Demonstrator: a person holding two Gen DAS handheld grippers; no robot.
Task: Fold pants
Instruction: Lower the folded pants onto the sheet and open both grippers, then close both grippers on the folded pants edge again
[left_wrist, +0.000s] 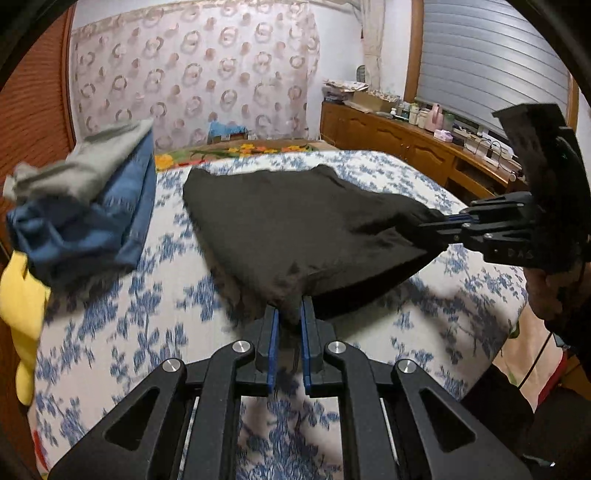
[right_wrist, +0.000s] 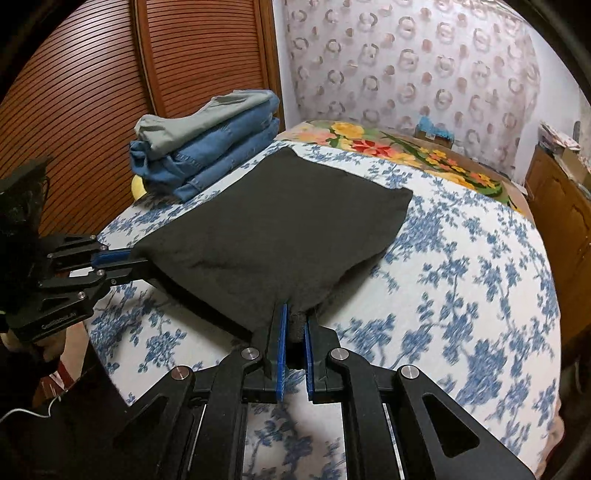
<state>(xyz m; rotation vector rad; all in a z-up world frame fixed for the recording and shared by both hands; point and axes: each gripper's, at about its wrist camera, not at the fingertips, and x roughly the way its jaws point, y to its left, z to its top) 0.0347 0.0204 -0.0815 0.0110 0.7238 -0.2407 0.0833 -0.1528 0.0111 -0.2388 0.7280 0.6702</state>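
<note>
Saw black pants (left_wrist: 295, 218) folded on bed (left_wrist: 122, 317), far edge lying on blue-flowered bedspread, near edge lifted. My left hand-held gripper (left_wrist: 290, 314) was clamped on near corner of pants; my right hand-held gripper (right_wrist: 294, 325) was pinched tight on other near corner. Fabric bunched between blue pads (right_wrist: 282, 332). Stack of folded jeans (right_wrist: 218, 155) with grey garment (right_wrist: 207, 114) on top sat beside pants, by wooden shutter door (right_wrist: 110, 92).
</note>
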